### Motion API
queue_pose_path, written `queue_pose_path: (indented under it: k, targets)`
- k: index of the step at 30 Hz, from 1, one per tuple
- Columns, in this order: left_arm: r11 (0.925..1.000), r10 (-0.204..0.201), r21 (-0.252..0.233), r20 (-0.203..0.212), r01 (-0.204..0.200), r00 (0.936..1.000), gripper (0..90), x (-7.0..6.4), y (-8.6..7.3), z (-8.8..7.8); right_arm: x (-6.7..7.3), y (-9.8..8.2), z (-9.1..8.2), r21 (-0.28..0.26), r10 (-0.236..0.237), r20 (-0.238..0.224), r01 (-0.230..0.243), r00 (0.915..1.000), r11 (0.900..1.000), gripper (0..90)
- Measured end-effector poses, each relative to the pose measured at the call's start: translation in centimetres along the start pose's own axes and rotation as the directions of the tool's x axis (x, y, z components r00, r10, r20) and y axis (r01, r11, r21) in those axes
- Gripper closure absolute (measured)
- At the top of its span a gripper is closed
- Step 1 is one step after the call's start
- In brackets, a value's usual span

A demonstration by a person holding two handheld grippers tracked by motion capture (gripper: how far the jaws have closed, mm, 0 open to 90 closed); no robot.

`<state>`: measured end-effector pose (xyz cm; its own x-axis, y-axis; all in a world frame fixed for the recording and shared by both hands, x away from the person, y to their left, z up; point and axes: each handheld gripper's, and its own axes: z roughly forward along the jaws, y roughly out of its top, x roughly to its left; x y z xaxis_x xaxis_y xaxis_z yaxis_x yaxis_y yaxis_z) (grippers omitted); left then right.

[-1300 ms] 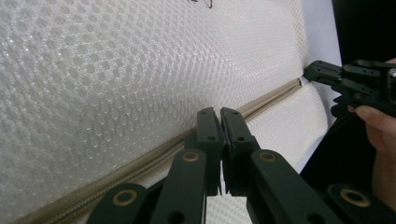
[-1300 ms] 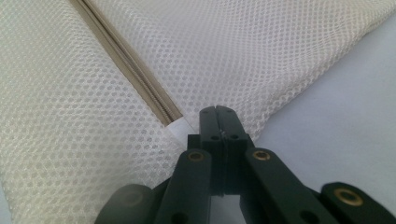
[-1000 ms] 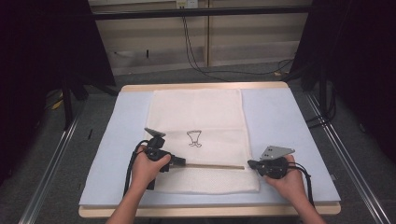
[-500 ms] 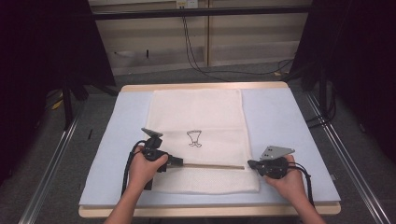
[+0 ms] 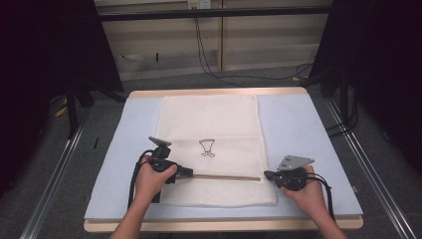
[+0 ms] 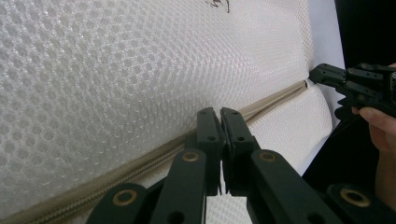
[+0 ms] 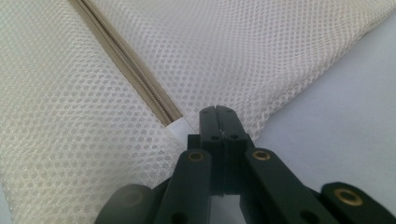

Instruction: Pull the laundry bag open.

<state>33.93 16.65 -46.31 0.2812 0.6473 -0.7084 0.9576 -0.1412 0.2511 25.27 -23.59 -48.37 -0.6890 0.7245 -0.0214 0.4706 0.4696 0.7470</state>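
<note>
While both claws pinch zipper (image 5: pixel 226 177) ends, mesh bag (image 5: pixel 211 124) flat on blue mat (image 5: pixel 308 129).

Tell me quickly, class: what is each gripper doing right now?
Left gripper: shut at the zipper of the mesh bag; a grip cannot be told.
Right gripper: shut at the zipper's end; grip unclear.

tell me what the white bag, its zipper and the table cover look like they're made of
Bag: likely a synthetic mesh fabric, cream and matte; the gripper views show a honeycomb of small holes.
Zipper: beige woven tape with a fine coil of teeth, probably nylon rather than metal, since nothing glints.
Table cover: smooth, pale blue, matte sheet; whether cloth, foam or plastic is unclear.
</note>
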Motion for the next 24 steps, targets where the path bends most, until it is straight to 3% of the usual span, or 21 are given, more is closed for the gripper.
queue_pose_path:
  k: [24]
  targets:
    - [1.0000, 0.004, -0.001, -0.004, -0.004, 1.0000, 87.4, 0.67, -0.13, -0.62, -0.02, -0.01, -0.01, 0.001, -0.001, 0.002, 0.001, 1.0000, 1.000, 90.0]
